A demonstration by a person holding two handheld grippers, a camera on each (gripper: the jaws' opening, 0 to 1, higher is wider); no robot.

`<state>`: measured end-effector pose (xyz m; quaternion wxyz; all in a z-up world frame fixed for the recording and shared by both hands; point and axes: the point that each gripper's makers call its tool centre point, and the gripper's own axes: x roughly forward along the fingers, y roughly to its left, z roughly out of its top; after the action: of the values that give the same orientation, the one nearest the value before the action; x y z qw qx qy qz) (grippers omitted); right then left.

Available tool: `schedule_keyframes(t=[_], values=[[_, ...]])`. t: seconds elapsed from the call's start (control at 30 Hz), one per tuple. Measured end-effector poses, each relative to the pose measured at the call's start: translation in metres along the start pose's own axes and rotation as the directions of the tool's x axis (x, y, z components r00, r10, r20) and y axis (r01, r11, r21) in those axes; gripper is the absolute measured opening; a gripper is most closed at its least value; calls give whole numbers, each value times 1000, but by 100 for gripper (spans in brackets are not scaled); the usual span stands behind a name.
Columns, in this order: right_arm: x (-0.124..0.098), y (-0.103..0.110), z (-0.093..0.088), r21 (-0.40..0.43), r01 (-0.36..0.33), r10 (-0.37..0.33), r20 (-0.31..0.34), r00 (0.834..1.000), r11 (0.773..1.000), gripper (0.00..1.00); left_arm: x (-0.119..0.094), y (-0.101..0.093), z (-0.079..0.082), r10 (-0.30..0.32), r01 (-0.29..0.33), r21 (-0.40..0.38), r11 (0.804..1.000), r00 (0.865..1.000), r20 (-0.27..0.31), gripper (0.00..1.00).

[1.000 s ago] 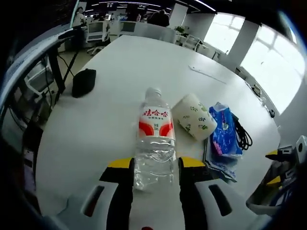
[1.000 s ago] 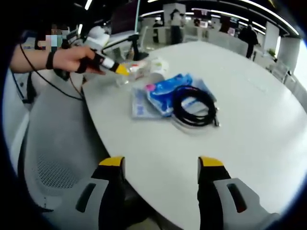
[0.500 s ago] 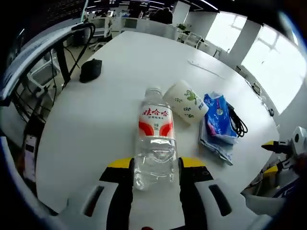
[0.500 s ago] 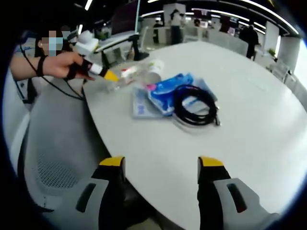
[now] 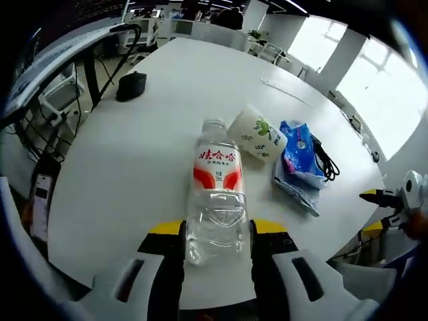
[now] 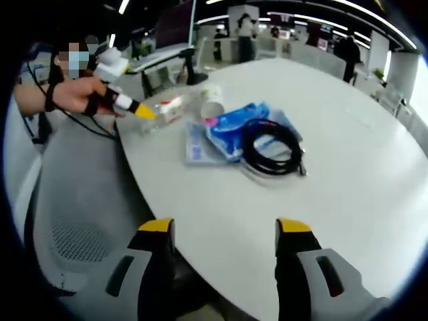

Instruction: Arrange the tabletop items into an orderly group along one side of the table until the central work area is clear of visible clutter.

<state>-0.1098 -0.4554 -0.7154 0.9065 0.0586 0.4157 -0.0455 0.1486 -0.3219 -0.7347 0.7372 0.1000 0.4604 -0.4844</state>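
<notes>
In the left gripper view, the left gripper [image 5: 216, 231] is clamping a clear plastic water bottle [image 5: 216, 200] between its yellow-tipped jaws, both pressing on the bottle's lower body. The bottle, wearing a red and white label, is pointing away over the near edge of the white table [image 5: 154, 134]. Just beyond its cap, to the right, a paper cup [image 5: 257, 132] with a green leaf pattern is lying on its side. Right of the cup, a blue tissue pack [image 5: 299, 154] is resting on a flat plastic-wrapped packet [image 5: 294, 190], with a coiled black cable [image 5: 326, 159] touching the pack's far right side. A black pouch [image 5: 131, 85] is sitting well apart at the far left of the table.

In the right gripper view, the right gripper [image 6: 226, 231] is hovering at the near edge of the table [image 6: 348, 154], its jaws standing well apart with nothing between them. The cable [image 6: 271, 147], tissue pack [image 6: 234, 127] and packet [image 6: 197, 148] are lying grouped near the far left edge. Beyond them, a person's hand [image 6: 77, 93] is gripping the other tool, which is holding the bottle [image 6: 167, 109] beside the cup [image 6: 212, 93].
</notes>
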Motion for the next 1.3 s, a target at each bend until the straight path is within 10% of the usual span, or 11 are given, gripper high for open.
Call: schedule_keyframes(t=[0.7,1.3], values=[[-3,3,-1,19,14,-14,11,1000,1000,59,23,-1,42,-3,3,46,999,1000,3,45],[-4,-3,-7,32,20,-21,4,1000,999,58,55,-3,44,23,-16,67,998,994,-105,44]])
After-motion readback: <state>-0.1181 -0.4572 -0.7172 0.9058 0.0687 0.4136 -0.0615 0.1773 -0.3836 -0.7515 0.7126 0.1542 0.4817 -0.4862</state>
